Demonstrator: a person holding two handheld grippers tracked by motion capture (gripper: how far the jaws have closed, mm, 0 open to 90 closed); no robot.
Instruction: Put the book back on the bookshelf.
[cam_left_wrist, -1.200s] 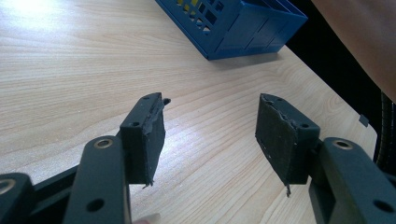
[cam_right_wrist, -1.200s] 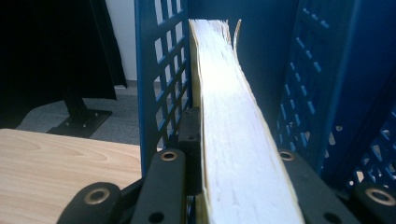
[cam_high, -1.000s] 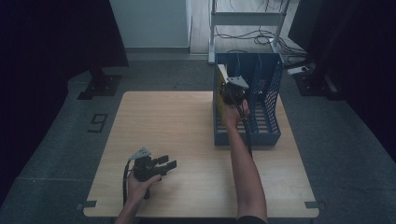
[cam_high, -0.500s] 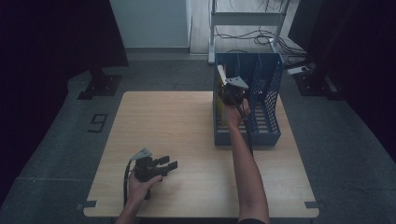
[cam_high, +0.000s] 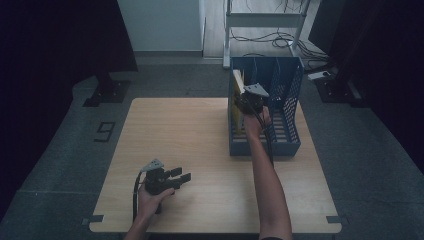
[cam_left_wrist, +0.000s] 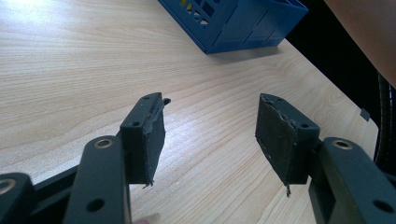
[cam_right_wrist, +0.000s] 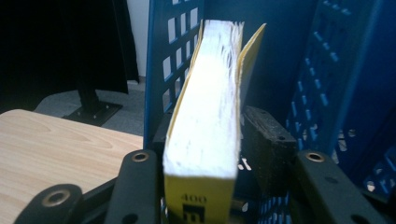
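Right gripper (cam_high: 248, 98) is sitting inside the blue file rack (cam_high: 292, 145), at the rack's left compartment, with a yellow paperback book (cam_right_wrist: 205, 116) standing upright between its jaws. Jaws have just been opening: in the right gripper view the right pad (cam_right_wrist: 264, 140) is showing a thin gap from the cover, which is fanning loose, so the grip looks to be letting go; left side contact can't be told. Book is resting spine-side near the gripper, page edges facing the camera, leaning against the rack's left perforated wall. Probably being released here so the wall and divider keep it standing like a filed volume.

Left gripper (cam_high: 176, 178) is parking on the wooden table (cam_high: 175, 130), well apart from the rack, toward the near-left side of it. Its jaws are standing wide with nothing between them; in the left gripper view bare tabletop is showing between the two pads (cam_left_wrist: 144, 140) and the rack's corner (cam_left_wrist: 243, 28) is lying farther off. It's likely idling out of the way so the right arm has the rack to itself.

Judgement: placing step is nearly finished; the book is already in the slot. Next is backing the right gripper out of the rack without dragging the loose cover or tipping the book.
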